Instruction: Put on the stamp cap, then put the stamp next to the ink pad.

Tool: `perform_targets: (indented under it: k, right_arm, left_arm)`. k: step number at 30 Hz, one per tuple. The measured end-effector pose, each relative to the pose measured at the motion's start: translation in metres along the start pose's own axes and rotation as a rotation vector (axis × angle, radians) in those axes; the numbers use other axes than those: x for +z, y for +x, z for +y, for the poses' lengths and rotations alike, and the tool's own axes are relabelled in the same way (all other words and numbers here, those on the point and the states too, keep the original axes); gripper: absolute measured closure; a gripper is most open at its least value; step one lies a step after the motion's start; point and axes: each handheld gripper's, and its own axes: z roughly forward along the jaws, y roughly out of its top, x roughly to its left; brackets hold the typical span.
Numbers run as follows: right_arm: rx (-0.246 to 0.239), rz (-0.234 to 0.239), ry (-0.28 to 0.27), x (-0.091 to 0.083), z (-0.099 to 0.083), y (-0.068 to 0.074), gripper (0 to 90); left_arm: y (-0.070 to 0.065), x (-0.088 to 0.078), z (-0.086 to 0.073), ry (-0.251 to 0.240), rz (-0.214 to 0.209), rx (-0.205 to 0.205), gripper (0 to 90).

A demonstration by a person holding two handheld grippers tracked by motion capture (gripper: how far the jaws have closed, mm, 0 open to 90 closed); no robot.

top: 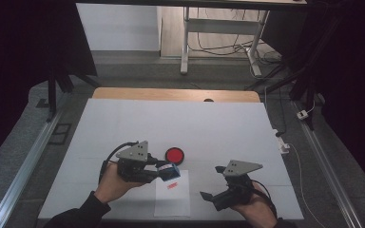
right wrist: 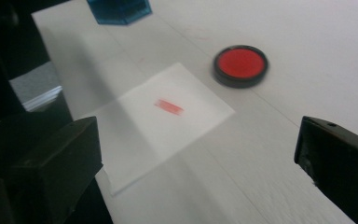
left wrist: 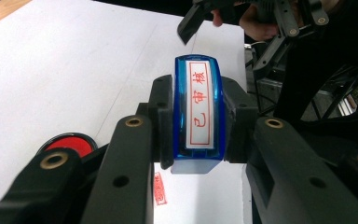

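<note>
My left gripper (top: 164,172) is shut on a blue stamp (top: 172,172), held just above the top edge of a white sheet of paper (top: 172,197). In the left gripper view the stamp (left wrist: 200,107) sits clamped between both jaws, its label of red characters facing the camera. A red imprint (top: 172,185) marks the paper (right wrist: 135,140), and it appears again as a red imprint (right wrist: 169,107) in the right gripper view. A round red ink pad (top: 175,155) lies just beyond the stamp. My right gripper (top: 211,182) stands open and empty to the right of the paper.
The white table cover (top: 123,123) has free room to the left, the right and the back. A wooden edge (top: 176,94) borders the far side. Beyond it stand a desk frame (top: 218,28) and floor cables (top: 266,57).
</note>
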Motion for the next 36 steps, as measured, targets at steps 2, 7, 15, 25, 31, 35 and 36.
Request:
perform_targets:
  k: [2, 7, 15, 25, 31, 35, 36]
  right_arm:
    - [0.005, -0.039, 0.006, -0.006, -0.004, -0.001, 0.0]
    - [0.033, -0.113, 0.015, -0.019, -0.017, -0.006, 0.0]
    - [0.072, -0.228, 0.015, -0.039, -0.034, -0.01, 0.0]
    - [0.122, -0.284, 0.036, -0.054, -0.049, -0.016, 0.0]
    - [0.173, -0.3, 0.029, -0.059, -0.052, -0.019, 0.0]
    - [0.183, -0.31, 0.03, -0.061, -0.053, -0.021, 0.0]
    - [0.187, -0.316, 0.026, -0.062, -0.054, -0.021, 0.0]
  left_arm:
    - [0.0, 0.0, 0.0, -0.001, 0.005, -0.002, 69.8]
    - [0.002, -0.002, 0.001, -0.003, 0.018, -0.009, 69.8]
    - [0.004, -0.004, 0.001, -0.008, 0.043, -0.021, 69.7]
    - [0.007, -0.007, 0.0, -0.006, 0.07, -0.03, 69.7]
    - [0.01, -0.01, -0.002, 0.001, 0.099, -0.04, 69.7]
    - [0.012, -0.013, -0.004, 0.016, 0.13, -0.05, 69.7]
    - [0.014, -0.014, -0.005, 0.02, 0.141, -0.058, 69.7]
